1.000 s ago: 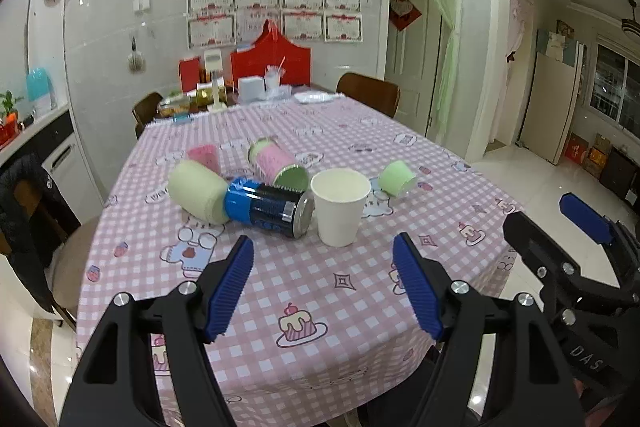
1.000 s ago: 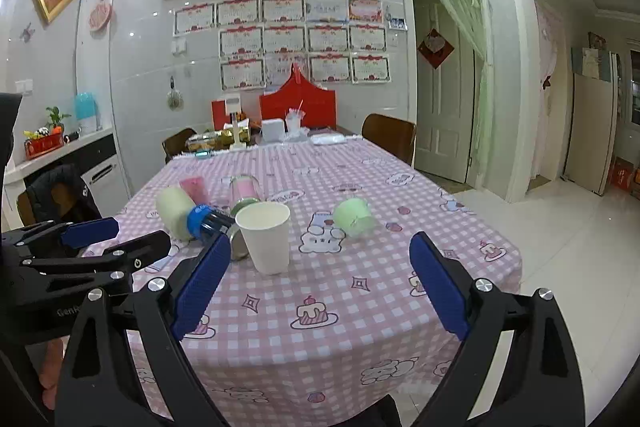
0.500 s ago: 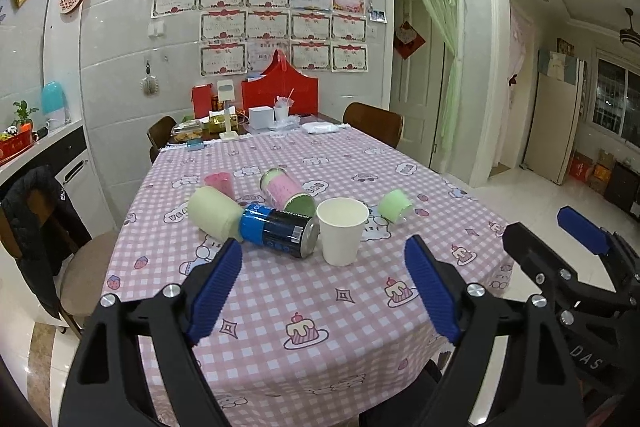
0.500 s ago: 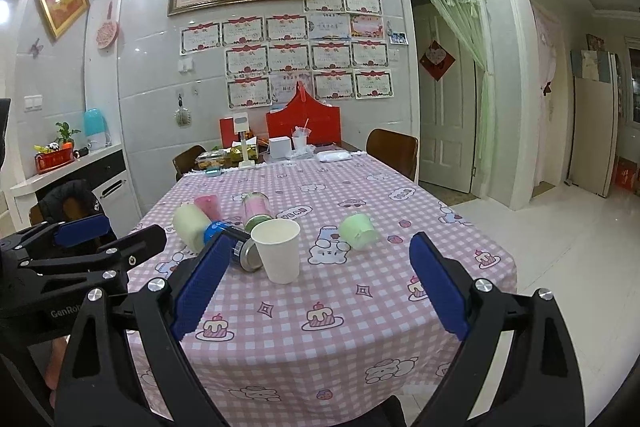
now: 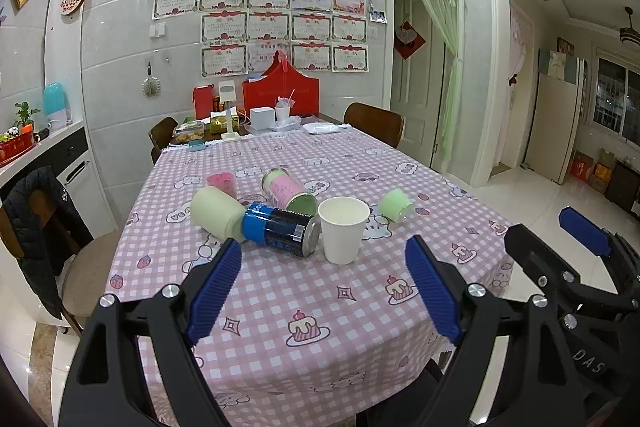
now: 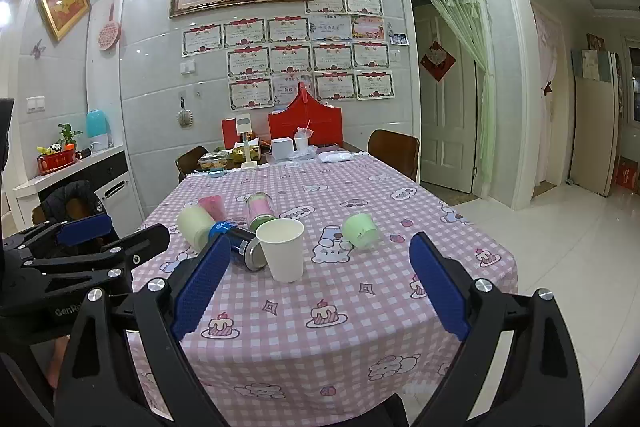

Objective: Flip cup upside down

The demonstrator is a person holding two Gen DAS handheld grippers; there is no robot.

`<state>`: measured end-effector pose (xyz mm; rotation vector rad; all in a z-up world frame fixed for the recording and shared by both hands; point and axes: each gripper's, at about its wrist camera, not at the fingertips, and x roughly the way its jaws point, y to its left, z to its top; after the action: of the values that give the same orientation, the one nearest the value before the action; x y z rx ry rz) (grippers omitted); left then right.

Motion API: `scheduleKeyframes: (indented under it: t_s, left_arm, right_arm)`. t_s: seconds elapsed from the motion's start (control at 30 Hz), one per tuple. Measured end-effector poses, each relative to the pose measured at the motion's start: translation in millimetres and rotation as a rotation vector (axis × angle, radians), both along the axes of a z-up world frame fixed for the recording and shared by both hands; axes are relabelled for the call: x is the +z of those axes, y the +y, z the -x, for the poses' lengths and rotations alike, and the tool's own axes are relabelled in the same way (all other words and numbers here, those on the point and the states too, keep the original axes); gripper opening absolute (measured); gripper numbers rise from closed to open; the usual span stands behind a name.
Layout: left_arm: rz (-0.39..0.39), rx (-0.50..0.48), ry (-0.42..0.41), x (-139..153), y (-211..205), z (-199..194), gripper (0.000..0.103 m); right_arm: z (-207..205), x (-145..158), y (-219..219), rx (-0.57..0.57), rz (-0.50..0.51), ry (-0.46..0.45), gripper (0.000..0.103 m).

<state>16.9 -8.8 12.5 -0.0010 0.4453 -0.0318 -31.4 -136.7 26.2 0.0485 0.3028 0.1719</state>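
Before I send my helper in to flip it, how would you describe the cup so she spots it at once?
Find the pink checked tablecloth on the dining table; near its front end lies a cluster of containers. The white paper cup stands at the cluster's front, just right of the blue can lying on its side. It is the only plain white one, upright with its mouth open upward.
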Motion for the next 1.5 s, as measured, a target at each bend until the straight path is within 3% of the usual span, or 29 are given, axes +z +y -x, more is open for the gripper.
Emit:
scheduleKeyframes:
  t_s: [1.5]
  left_arm:
    - [-0.008,0.007,0.001,-0.6,-3.2,5.9,0.083]
  right_arm:
    - [5.6,0.2,-5.6,0.018,-0.018,-0.001,0.088]
